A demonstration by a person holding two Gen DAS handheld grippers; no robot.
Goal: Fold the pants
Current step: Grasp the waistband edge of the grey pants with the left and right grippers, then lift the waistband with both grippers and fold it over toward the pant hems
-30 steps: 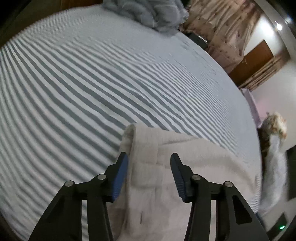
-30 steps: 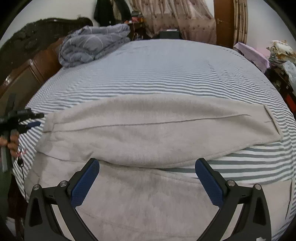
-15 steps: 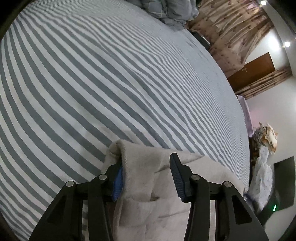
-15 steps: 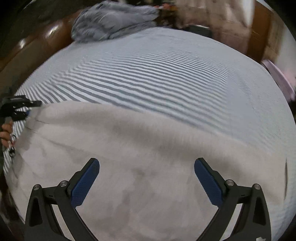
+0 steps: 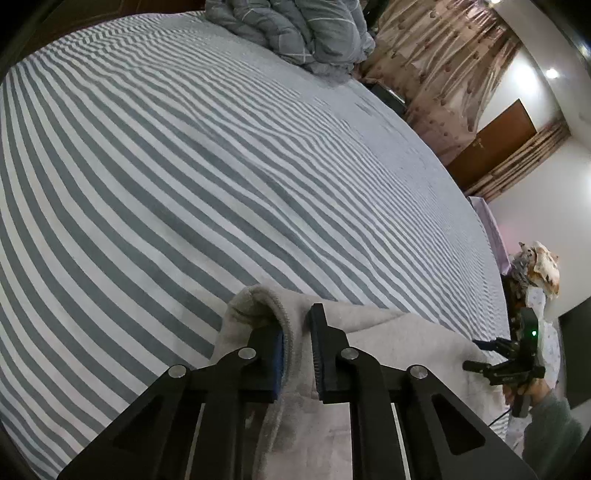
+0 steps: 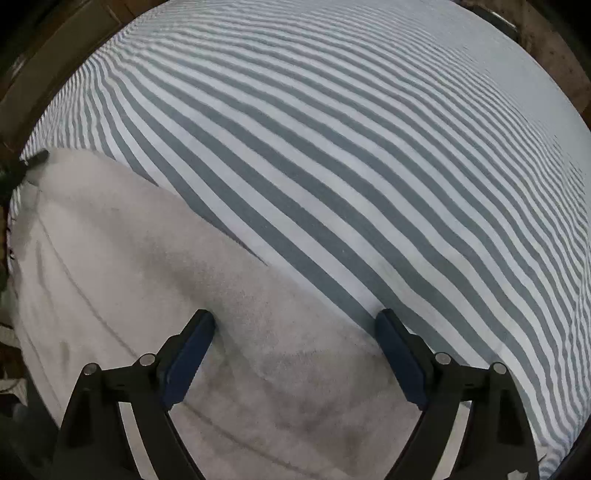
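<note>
Beige fleece pants (image 6: 155, 295), flat on bed

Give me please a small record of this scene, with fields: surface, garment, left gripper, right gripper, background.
surface: striped bedsheet
garment: beige pants, lying on the sheet
left gripper: shut on a pants edge
right gripper: open, low over the pants, one fingertip above the sheet
background: grey duvet, curtains, wooden door

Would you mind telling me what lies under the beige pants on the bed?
The pants lie on the grey-and-white striped bedsheet, which shows all around their far edge. What the fabric covers is hidden. The left gripper pinches one corner.
</note>
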